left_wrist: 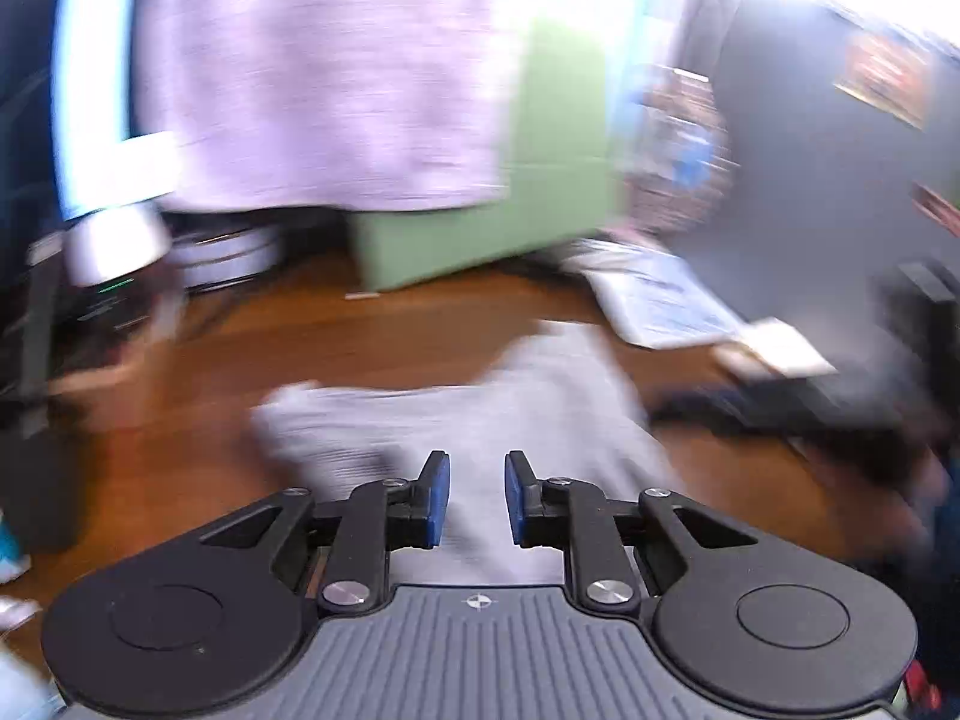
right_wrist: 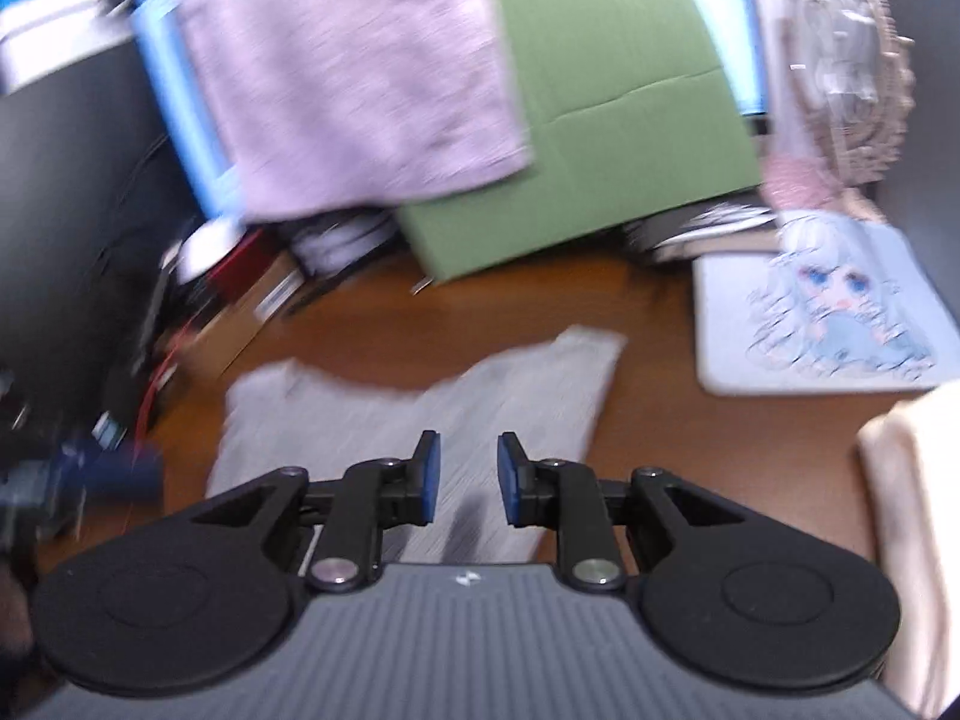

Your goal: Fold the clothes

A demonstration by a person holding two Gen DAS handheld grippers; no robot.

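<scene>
Fingers [left_wrist: 443, 495] of the left gripper [left_wrist: 477, 495] stand a little apart, blue pads facing each other across a clear gap; nothing is pinched between them. Right gripper [right_wrist: 468, 477]: same state, fingers [right_wrist: 427, 474] parted, gap empty, pads not pressing on anything.

Landmark: the brown wooden floor [left_wrist: 288, 354], seen in both wrist views. Both views are motion-blurred, so fine detail is unreliable.

Largest items first. A lilac knitted cloth [right_wrist: 354, 78] hangs at the far side of the floor, draped partly over a green cardboard box [right_wrist: 612, 120] that stands on the floor's far edge. Right of the box, on the floor, lies a pale printed mat [right_wrist: 828, 312] with a cartoon figure on it. A cream-coloured fabric [right_wrist: 912, 510] shows at the right edge of the right wrist view.

Task item: a grey garment [right_wrist: 420, 408] lies spread flat on the floor, nearer than the box. In the right wrist view it lies below and beyond the fingertips, extending to the left and to the upper right of the gap; the fingers appear above it, not on it. In the left wrist view the same grey garment [left_wrist: 480, 408] fills the ground beyond the gap and runs under the fingers toward the gripper body. Contact cannot be confirmed in either view.
</scene>
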